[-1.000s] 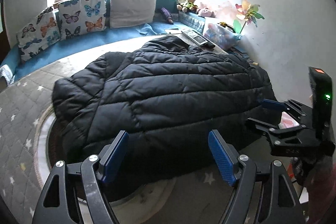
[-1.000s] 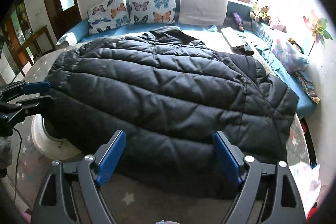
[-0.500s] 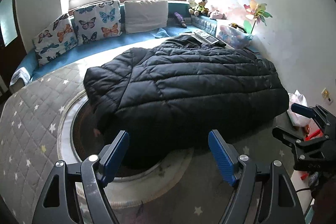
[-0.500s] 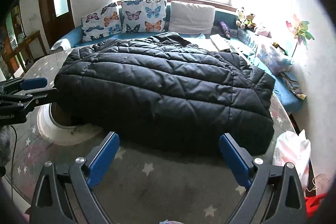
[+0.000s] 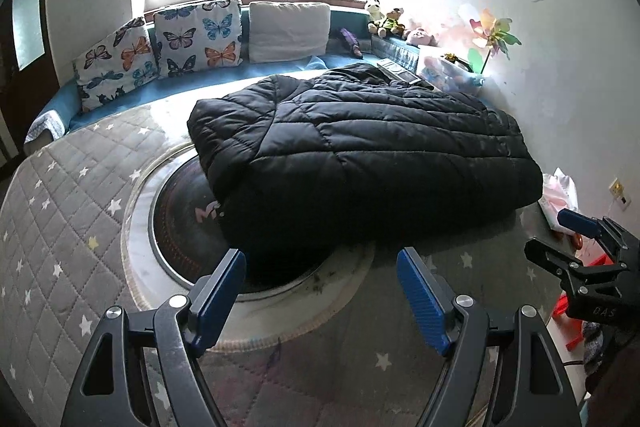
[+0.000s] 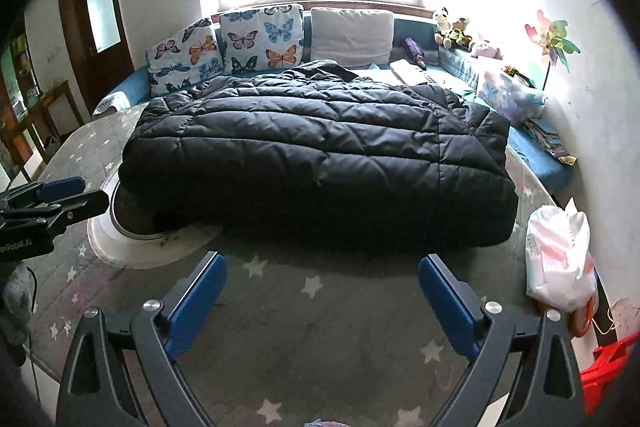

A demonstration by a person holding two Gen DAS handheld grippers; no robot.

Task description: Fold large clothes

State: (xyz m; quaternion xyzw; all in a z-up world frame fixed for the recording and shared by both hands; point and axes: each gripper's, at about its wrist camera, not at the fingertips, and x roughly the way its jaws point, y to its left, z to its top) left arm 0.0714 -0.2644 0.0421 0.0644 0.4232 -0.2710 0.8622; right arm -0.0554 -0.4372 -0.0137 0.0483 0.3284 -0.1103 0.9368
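A large black quilted puffer jacket (image 5: 368, 155) lies spread on a table with a grey star-patterned cover (image 5: 60, 227); it also shows in the right wrist view (image 6: 320, 163). My left gripper (image 5: 320, 291) is open and empty, held back from the jacket's near edge. My right gripper (image 6: 320, 299) is open and empty, also back from the near hem. Each gripper appears in the other's view: the right one (image 5: 576, 243) at the far right, the left one (image 6: 52, 195) at the far left.
A round white-rimmed dark disc (image 5: 180, 227) sits in the table, partly under the jacket. A blue bench with butterfly cushions (image 6: 260, 43) runs behind. A white and pink plastic bag (image 6: 560, 259) sits at the right edge. Stuffed toys (image 5: 384, 17) and a pinwheel (image 5: 492, 35) stand by the wall.
Both grippers have pulled back from the jacket, so it looks smaller and farther away and more table cover shows in front. Both stay open.
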